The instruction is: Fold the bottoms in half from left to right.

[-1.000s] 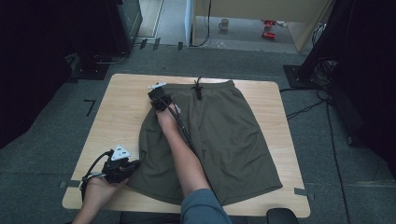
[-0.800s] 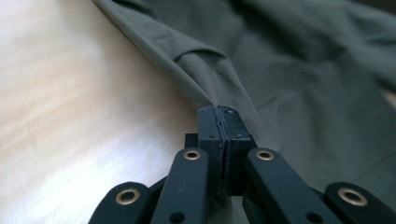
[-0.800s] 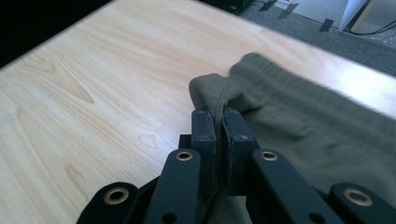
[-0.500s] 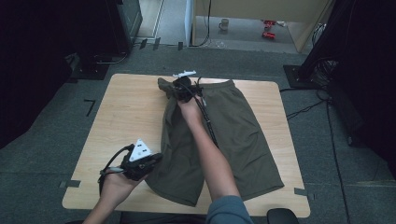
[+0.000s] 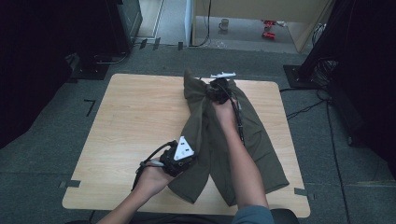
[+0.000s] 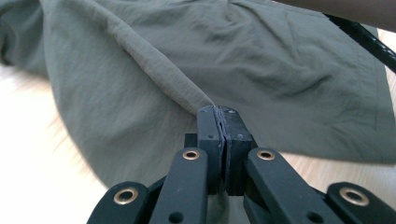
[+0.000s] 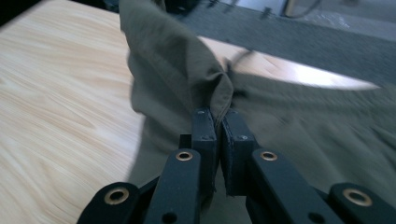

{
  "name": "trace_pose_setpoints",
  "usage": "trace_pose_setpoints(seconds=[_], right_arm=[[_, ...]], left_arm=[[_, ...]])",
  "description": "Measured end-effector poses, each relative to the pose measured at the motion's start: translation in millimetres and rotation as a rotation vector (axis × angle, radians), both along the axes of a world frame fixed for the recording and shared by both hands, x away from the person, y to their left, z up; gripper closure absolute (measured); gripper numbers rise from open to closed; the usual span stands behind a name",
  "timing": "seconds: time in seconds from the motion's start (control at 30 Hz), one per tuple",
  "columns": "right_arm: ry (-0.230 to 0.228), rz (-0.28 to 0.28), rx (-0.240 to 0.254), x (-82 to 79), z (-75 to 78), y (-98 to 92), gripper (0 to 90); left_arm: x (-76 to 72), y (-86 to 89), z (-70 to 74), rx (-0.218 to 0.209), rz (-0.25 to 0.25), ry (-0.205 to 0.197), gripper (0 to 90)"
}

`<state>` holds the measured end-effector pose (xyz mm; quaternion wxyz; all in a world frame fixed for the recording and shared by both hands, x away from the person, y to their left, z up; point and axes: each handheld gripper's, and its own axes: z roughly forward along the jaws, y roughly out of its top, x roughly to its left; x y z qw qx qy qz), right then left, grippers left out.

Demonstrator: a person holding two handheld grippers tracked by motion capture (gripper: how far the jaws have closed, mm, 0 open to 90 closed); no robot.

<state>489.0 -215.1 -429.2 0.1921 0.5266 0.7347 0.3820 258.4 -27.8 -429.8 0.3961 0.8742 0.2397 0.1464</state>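
Left gripper point(image 5: 180, 156) near, right gripper point(image 5: 218, 88) far; both jaws clamped.

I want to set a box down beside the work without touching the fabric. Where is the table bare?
The wooden table is bare across its whole left part, from the far edge to the near one. The middle and right are crowded: the olive shorts lie there, pinched by the left gripper and right gripper.
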Motion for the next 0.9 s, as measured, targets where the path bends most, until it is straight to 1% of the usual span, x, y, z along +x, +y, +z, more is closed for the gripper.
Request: trace_pose_setpoints(seconds=[0.13,0.2,0.23,0.27,0.3,0.33,0.37,0.43,0.5,0.53,0.6,0.67,0.7,0.73,0.8,0.9], right_arm=[[0.041,-0.036,-0.03,-5.5,-11.4,-26.6,84.8],[0.05,-0.047,-0.044,-7.6,-17.7,-35.7,84.8],[0.063,-0.053,-0.055,-8.6,-21.5,-40.3,84.7],[0.084,-0.059,-0.068,-9.4,-26.7,-45.4,84.6],[0.092,-0.065,-0.073,-10.0,-30.0,-47.9,84.6],[0.1,-0.069,-0.085,-11.0,-34.3,-51.5,84.6],[0.112,-0.073,-0.092,-11.6,-38.6,-54.7,84.6],[0.134,-0.08,-0.104,-12.4,-46.4,-59.9,84.7],[0.166,-0.084,-0.12,-12.3,-53.0,-63.6,84.6],[0.174,-0.083,-0.129,-12.5,-55.8,-64.8,84.7],[0.174,-0.084,-0.138,-13.7,-61.6,-65.7,84.7],[0.187,-0.08,-0.144,-14.3,-65.6,-64.4,84.7],[0.185,-0.076,-0.159,-14.9,-67.9,-62.9,84.8],[0.172,-0.073,-0.171,-16.0,-69.3,-61.2,84.9],[0.164,-0.069,-0.191,-17.3,-69.6,-57.8,84.9],[0.162,-0.053,-0.21,-18.3,-69.7,-53.6,85.0]], left_arm=[[7.1,-20.5,-12.6,0.025,-0.024,0.017,89.2],[10.5,-29.1,-22.2,0.051,-0.032,0.025,89.1],[13.2,-32.7,-29.0,0.068,-0.033,0.037,89.1],[15.4,-34.0,-32.8,0.081,-0.034,0.049,89.0],[18.0,-34.8,-38.0,0.089,-0.032,0.061,88.9],[20.8,-34.3,-42.5,0.102,-0.035,0.077,88.9],[23.3,-33.4,-46.8,0.105,-0.029,0.093,88.8],[28.7,-29.4,-53.9,0.121,-0.021,0.114,88.7],[33.8,-24.0,-59.4,0.12,-0.006,0.132,88.6],[36.2,-21.5,-61.3,0.121,0.006,0.141,88.5],[40.0,-16.4,-64.0,0.12,0.017,0.147,88.3],[42.9,-12.2,-65.7,0.119,0.029,0.156,88.2],[44.2,-10.1,-66.4,0.128,0.031,0.157,88.2],[45.3,-7.7,-67.1,0.137,0.034,0.155,88.0],[47.8,-1.9,-68.2,0.135,0.042,0.153,87.5],[54.2,9.3,-67.9,0.135,0.064,0.164,87.1]])
